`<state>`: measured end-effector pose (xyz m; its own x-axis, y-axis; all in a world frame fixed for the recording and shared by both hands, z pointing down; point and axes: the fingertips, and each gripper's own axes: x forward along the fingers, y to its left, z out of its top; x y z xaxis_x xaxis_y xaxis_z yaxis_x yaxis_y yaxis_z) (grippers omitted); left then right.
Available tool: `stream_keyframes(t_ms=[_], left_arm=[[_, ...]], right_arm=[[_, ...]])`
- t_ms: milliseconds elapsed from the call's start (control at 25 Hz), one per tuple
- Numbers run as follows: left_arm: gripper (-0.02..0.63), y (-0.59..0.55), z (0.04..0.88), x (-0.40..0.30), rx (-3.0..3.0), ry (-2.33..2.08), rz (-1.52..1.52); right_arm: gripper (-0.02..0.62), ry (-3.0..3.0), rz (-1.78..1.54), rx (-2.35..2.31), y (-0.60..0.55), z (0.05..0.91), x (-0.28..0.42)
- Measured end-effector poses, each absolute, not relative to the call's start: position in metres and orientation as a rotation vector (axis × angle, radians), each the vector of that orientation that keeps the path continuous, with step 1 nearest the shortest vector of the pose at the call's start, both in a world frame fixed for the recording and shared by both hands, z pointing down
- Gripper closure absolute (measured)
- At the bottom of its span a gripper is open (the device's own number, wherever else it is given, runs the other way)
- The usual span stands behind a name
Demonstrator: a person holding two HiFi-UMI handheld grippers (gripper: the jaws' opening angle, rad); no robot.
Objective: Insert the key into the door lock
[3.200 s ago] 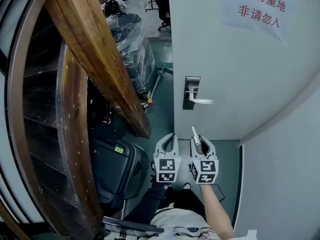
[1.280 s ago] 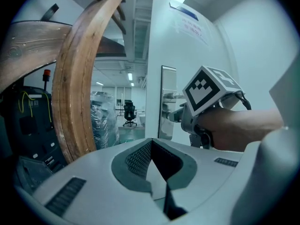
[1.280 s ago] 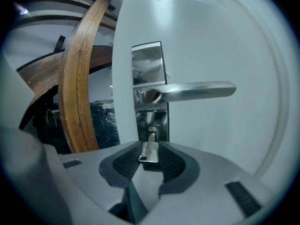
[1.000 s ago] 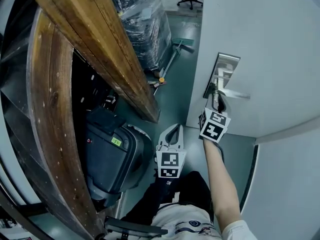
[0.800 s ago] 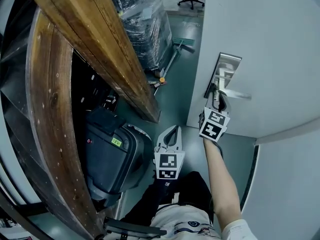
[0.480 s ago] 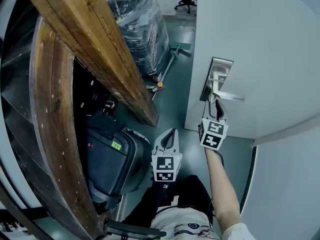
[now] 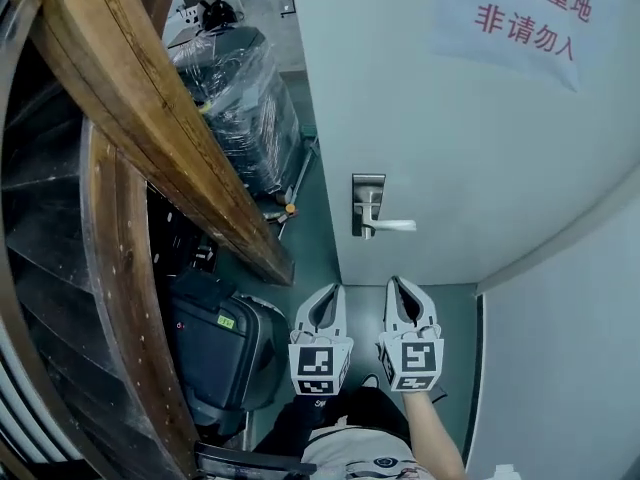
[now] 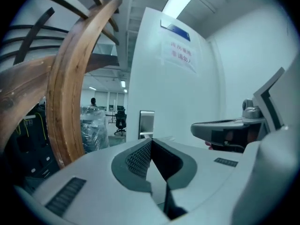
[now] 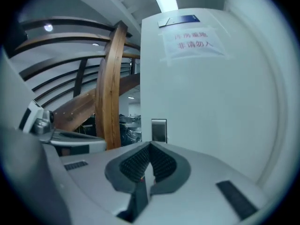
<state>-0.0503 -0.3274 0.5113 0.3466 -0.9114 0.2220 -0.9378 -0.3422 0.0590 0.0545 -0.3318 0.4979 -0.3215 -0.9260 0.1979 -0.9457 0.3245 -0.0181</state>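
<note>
The grey door carries a metal lock plate with a lever handle. I cannot make out a key at the plate from here. Both grippers sit side by side low in the head view, well short of the door. My left gripper is shut with nothing between its pads. My right gripper is shut too, and no key shows in it. In the left gripper view the plate lies beyond the shut left gripper. The right gripper view shows the plate ahead of the shut right gripper.
A heavy wooden stair beam slants down the left. Behind it stands a plastic-wrapped pallet, and a black suitcase sits on the floor at my left. A paper sign hangs on the door. A pale wall closes the right.
My right gripper has come away from the lock plate and back beside the left gripper, and its jaws have gone from spread to shut. The head view has swung back from the door.
</note>
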Motion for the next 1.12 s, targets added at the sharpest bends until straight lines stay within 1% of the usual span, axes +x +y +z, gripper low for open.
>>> stream_keyframes(t_ms=[200, 480, 680, 1120], left_arm=[[0.603, -0.299, 0.449, -0.033, 2.493, -1.671, 0.170], [0.603, -0.288, 0.405, -0.018, 2.577, -1.665, 0.095], [0.603, -0.288, 0.385, -0.012, 2.626, -1.674, 0.055], [0.603, -0.290, 0.375, -0.010, 2.651, -1.698, 0.048]], right_arm=[[0.589, -2.441, 0.159, 1.779, -0.282, 0.439, 0.075], [0.589, -2.484, 0.070, 1.914, -0.270, 0.386, 0.092], [0.589, -2.512, 0.023, 1.898, -0.267, 0.373, 0.086], [0.589, -2.568, -0.019, 1.880, -0.271, 0.360, 0.079]])
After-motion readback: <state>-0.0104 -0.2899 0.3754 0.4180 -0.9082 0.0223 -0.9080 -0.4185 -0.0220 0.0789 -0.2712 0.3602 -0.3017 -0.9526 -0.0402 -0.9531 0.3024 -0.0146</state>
